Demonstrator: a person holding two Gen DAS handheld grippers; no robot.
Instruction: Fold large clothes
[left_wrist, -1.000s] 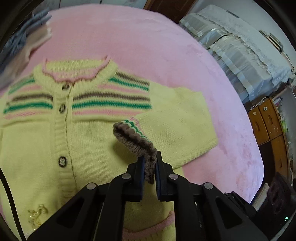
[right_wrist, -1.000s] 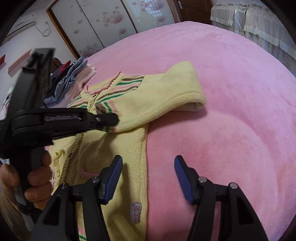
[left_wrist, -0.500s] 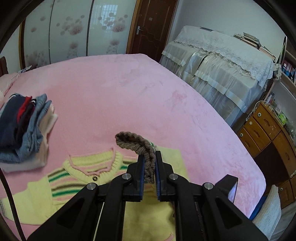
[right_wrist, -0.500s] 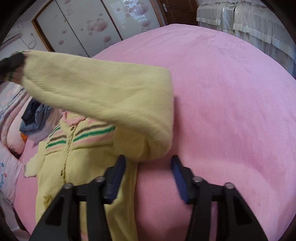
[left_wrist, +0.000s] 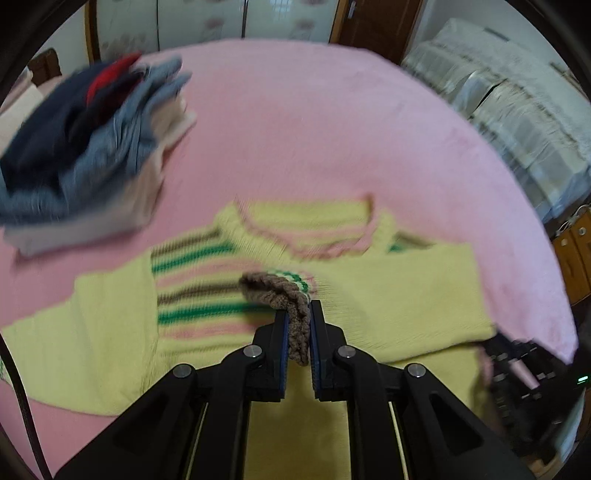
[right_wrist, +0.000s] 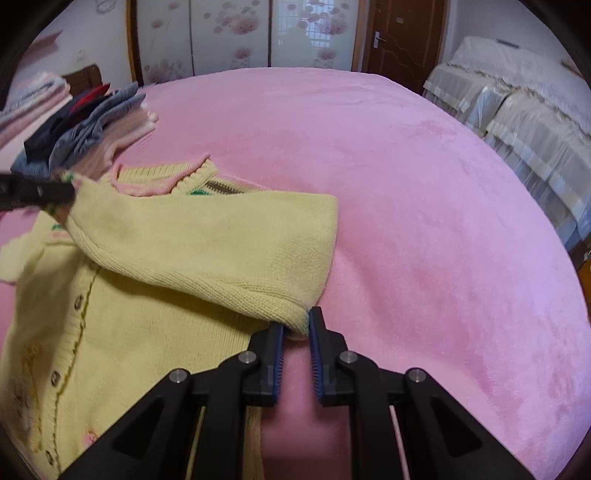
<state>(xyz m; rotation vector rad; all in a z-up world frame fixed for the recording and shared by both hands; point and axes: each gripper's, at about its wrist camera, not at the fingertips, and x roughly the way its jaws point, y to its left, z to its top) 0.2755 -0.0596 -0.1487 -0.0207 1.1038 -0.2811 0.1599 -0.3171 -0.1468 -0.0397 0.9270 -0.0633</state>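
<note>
while both grippers pinch sleeve (right_wrist: 207, 243), cuff (left_wrist: 284, 295) points toward collar.

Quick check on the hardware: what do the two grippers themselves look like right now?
Both the left gripper and right gripper are matte black, angular linkages with silver pivot bolts and blue ribbed pads inside the fingers. A thin black cable runs along the left view's edge.

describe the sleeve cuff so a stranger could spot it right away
On the pink bed lies a yellow cardigan. Its folded sleeve ends in the cuff, pinched in the left claw: the only ribbed brown edge, with green and pink stripes behind it.
</note>
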